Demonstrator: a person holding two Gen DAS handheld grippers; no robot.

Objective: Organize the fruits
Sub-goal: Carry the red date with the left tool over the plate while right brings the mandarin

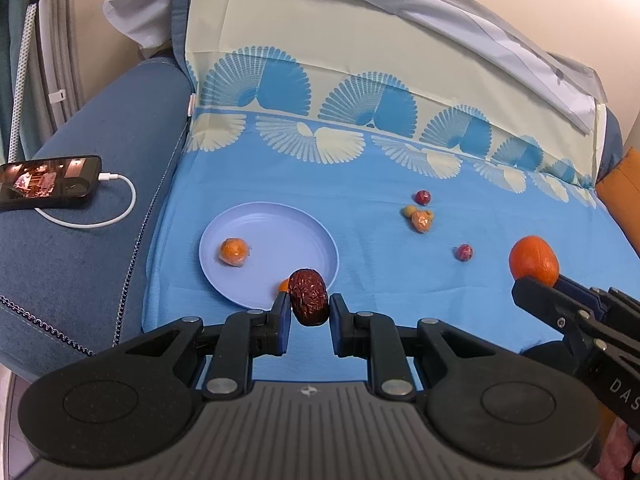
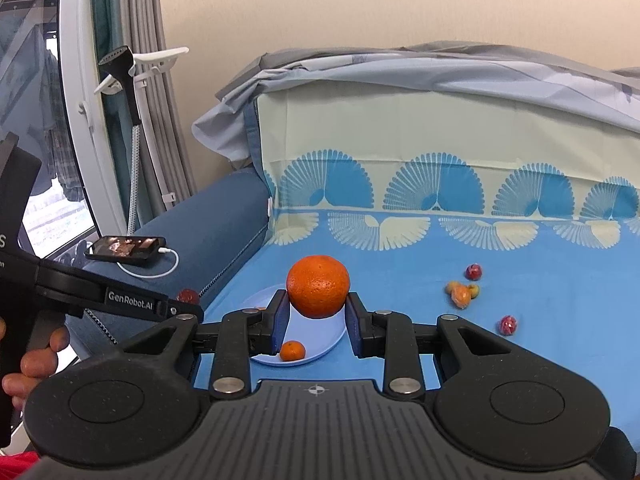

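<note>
Both claws were loaded, the left claw [image 1: 309, 307] pinching a wrinkly red date [image 1: 308, 297] and the right claw [image 2: 317, 312] squeezing an orange [image 2: 318, 291], each near the blue plate [image 1: 280, 220] on the sofa, so I'd lower them right over it before letting go or they'll probably roll.

Date [image 1: 309, 297] wrinkled and glossy, orange [image 2: 318, 292] pitted matt peel, plate [image 1: 256, 216] smooth plastic, sheet [image 1: 400, 280] matt woven cloth.

Even, soft indoor light, faint shadows, sharp focus; fisheye bends edges and darkens corners.
</note>
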